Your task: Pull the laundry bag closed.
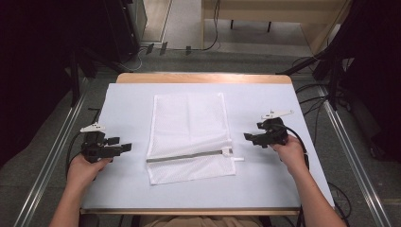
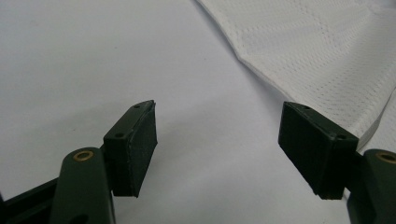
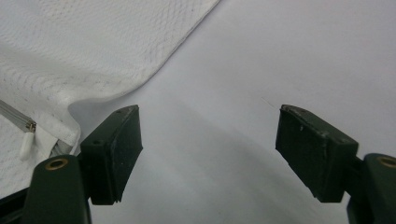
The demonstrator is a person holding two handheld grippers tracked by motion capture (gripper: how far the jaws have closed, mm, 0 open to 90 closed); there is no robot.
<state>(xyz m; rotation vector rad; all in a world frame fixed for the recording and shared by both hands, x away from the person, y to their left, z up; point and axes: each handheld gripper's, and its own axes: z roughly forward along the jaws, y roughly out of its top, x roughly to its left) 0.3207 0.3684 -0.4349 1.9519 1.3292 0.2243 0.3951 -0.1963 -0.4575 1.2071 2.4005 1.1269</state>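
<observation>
Mesh bag [image 1: 189,137] lies mid-frame on the bench [image 1: 127,99], zipper [image 1: 187,156] running left–right; my left fingers [image 1: 124,147] and right fingers [image 1: 249,137] flank it, spread apart, empty, the right nearer the zipper pull [image 1: 228,152].

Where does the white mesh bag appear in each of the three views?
High view: the mesh bag lies flat at the middle of the table.
Left gripper view: its edge fills the upper right corner, beyond the open jaws.
Right gripper view: it covers the upper left.
Shared landmark: the white zipper pull, at the bag's right end in the high view, at the left edge in the right gripper view.
</observation>
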